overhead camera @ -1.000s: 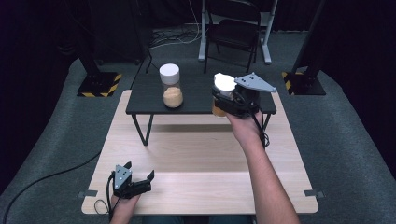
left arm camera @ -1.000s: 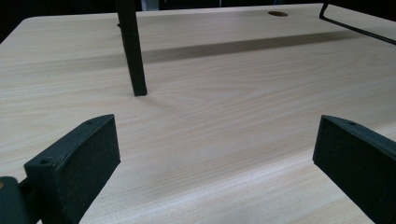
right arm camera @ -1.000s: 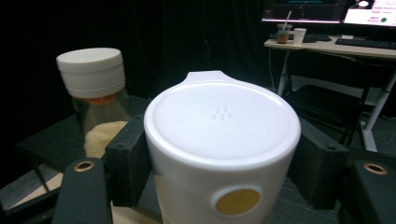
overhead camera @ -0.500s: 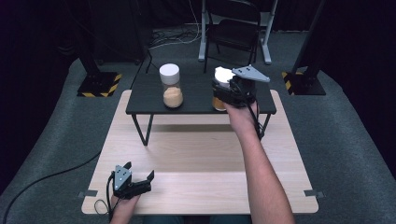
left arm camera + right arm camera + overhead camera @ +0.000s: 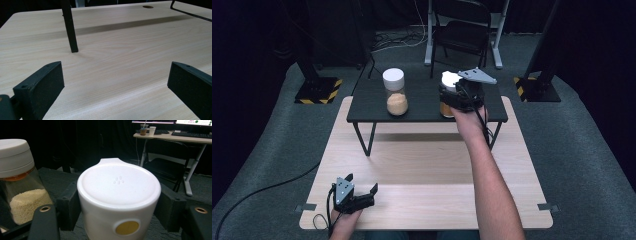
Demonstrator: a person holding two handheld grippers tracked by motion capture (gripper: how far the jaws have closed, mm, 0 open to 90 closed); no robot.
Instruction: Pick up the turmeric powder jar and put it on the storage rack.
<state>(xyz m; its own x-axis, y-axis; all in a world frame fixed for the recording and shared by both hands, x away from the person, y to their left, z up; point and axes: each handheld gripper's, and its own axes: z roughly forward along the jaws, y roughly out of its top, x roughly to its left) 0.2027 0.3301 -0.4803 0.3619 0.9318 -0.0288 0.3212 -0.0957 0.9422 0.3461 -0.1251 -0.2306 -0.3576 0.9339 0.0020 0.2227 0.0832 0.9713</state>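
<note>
Two clear jars with white lids stand on a small black table [image 5: 422, 114]. The left jar [image 5: 395, 93] holds pale grains and is seen close up as the grain jar [image 5: 21, 197]. My right gripper [image 5: 454, 90] is shut on the white lid [image 5: 119, 185] of the right jar [image 5: 446, 108], which has orange contents. One pad [image 5: 68, 205] presses each side of the lid. My left gripper [image 5: 362, 184] rests on the wooden table [image 5: 427, 175] near its front left corner. Its jaws stand wide open over bare wood [image 5: 115, 82] with nothing between them.
The black table stands on thin legs; one leg [image 5: 70, 27] is right ahead of the left gripper. Behind it are a folding chair [image 5: 462, 35] and dark stands with striped bases [image 5: 317, 90]. A desk with a cup [image 5: 151, 130] is far off.
My right gripper and the jar it holds have shifted a little toward the far side of the black table. The left gripper has stayed put.
</note>
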